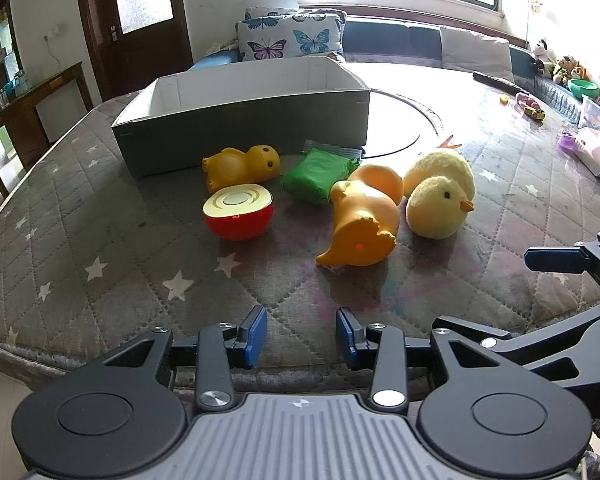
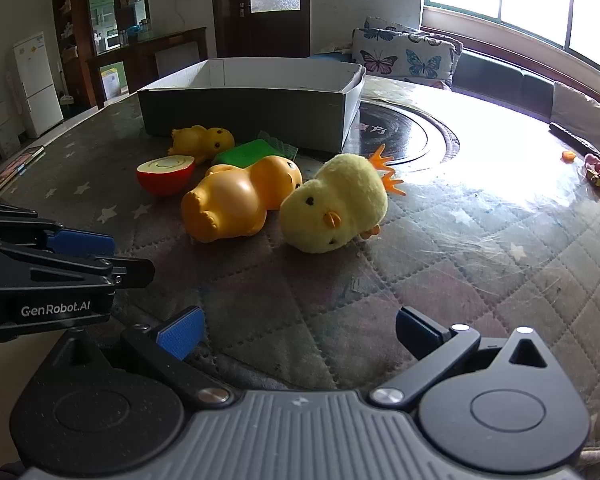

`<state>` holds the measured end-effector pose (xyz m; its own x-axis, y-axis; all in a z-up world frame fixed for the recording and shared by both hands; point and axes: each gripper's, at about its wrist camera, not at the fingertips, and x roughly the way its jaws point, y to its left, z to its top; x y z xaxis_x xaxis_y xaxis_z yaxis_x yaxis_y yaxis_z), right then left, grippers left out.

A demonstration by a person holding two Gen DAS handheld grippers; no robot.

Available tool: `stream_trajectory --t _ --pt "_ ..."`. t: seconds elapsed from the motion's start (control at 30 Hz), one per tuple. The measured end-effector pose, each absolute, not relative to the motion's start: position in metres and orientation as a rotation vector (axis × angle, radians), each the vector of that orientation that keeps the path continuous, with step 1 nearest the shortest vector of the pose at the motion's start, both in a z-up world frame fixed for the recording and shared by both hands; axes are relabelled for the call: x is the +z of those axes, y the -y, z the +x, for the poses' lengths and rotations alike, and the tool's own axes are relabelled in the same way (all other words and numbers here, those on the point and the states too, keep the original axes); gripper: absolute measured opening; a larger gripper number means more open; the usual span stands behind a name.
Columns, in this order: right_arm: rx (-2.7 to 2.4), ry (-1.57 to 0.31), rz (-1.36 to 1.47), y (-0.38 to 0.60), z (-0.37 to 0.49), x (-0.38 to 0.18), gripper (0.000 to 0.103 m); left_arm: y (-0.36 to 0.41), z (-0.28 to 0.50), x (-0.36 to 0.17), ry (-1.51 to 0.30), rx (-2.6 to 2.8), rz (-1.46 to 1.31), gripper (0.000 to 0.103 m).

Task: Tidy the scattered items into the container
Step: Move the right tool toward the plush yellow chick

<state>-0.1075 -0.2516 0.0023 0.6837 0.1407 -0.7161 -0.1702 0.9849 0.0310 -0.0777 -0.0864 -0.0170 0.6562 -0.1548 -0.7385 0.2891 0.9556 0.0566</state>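
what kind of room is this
Most likely a living or dining room in a home. A round table under a quilted star cover holds toys, a window seat carries butterfly pillows, and a fridge stands beyond a wooden door.

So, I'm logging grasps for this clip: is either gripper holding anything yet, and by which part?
Nothing is held. The left gripper and right gripper are both open, short of the toys.
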Motion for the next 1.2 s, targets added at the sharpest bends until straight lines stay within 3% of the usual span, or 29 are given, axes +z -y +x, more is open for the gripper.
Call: stream_trajectory --t 1.2 --pt "0.171 -0.796 -0.034 0.257 -0.08 0.009 0.102 0.089 -0.047 -0.013 -0.855 -0.277 0.161 0.04"
